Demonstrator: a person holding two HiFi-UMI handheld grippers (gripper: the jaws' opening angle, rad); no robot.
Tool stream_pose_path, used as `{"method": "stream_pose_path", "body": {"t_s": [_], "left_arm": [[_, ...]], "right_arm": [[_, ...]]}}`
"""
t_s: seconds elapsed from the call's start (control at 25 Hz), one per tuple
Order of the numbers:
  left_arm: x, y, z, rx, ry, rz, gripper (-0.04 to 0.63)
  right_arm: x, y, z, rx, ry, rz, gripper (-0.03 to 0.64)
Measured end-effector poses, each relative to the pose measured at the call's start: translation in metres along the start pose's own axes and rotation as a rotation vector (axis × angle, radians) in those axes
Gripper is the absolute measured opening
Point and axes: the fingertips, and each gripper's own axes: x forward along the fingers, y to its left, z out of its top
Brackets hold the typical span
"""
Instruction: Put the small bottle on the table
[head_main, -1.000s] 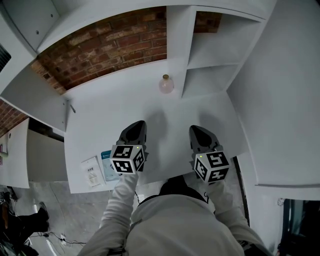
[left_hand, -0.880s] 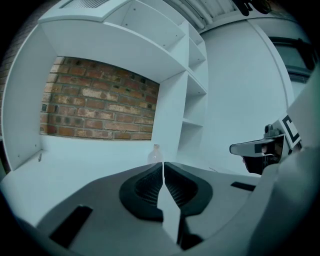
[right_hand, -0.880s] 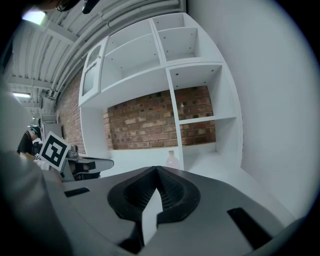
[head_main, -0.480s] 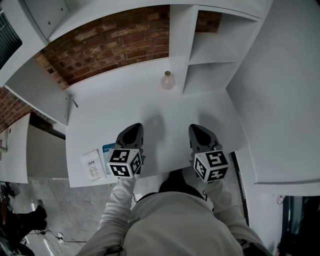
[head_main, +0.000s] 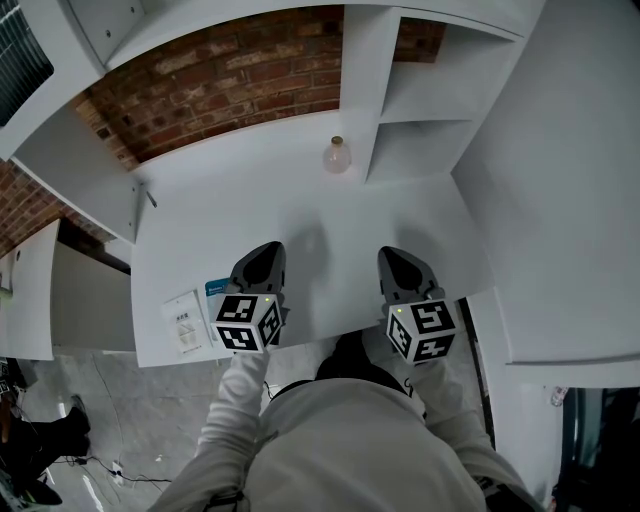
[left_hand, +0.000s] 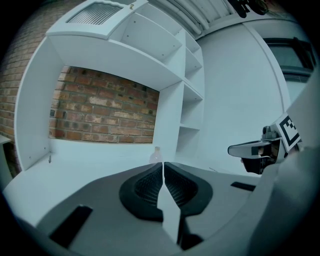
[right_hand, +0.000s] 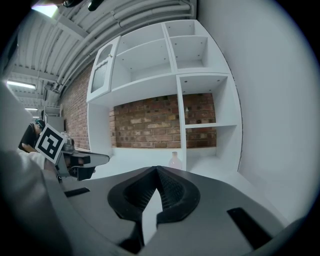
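The small bottle (head_main: 337, 155), clear and pinkish with a brown cap, stands upright at the back of the white table (head_main: 220, 230), next to the shelf divider. It also shows beyond the jaw tips as a bottle (left_hand: 156, 155) in the left gripper view and a bottle (right_hand: 175, 160) in the right gripper view. My left gripper (head_main: 266, 252) and right gripper (head_main: 398, 257) hover side by side near the table's front edge, far from the bottle. Both are shut and hold nothing. The left gripper's tips (left_hand: 163, 164) and the right gripper's tips (right_hand: 157, 169) meet.
A white shelf unit (head_main: 420, 110) rises at the back right, and a brick wall (head_main: 230, 80) stands behind the table. Two paper leaflets (head_main: 186, 340) lie at the front left corner. A white cabinet (head_main: 70, 170) flanks the table's left side.
The head view has shifted slightly. Both grippers stay near the front edge, the left one a touch further left. The bottle has not moved.
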Motion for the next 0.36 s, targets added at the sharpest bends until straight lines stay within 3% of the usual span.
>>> {"method": "stream_pose_path", "body": {"t_s": [0.36], "left_arm": [[-0.0080, 0.0045, -0.0034, -0.006, 0.004, 0.008, 0.028]], "right_arm": [[-0.0030, 0.0077, -0.0011, 0.004, -0.002, 0.006, 0.028]]}}
